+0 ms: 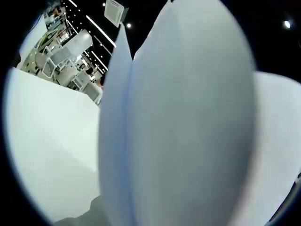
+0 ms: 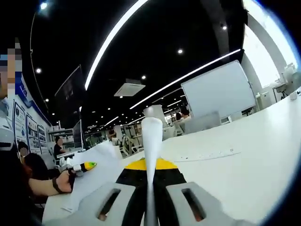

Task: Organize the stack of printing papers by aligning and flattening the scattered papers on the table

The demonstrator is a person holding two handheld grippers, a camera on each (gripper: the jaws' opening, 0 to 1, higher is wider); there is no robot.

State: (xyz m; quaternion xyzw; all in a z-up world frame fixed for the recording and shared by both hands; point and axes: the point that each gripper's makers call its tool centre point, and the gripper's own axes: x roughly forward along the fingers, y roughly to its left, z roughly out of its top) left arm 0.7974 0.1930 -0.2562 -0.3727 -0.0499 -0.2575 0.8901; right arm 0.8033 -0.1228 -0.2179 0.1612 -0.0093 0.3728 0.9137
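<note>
Presently: right claw (image 2: pixel 151 207) clamped on upright paper sheets (image 2: pixel 151 141) above white desk (image 2: pixel 244 155). Left claw's state could not be told; papers (image 1: pixel 188 132) hid it. No legible writing.

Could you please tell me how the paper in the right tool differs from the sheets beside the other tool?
The white paper strip stands upright, edge-on and thin, between the right tool's grey jaws; the loose white sheets show a broad face, slanting toward the white table beside the left tool. Both are plain white paper.
</note>
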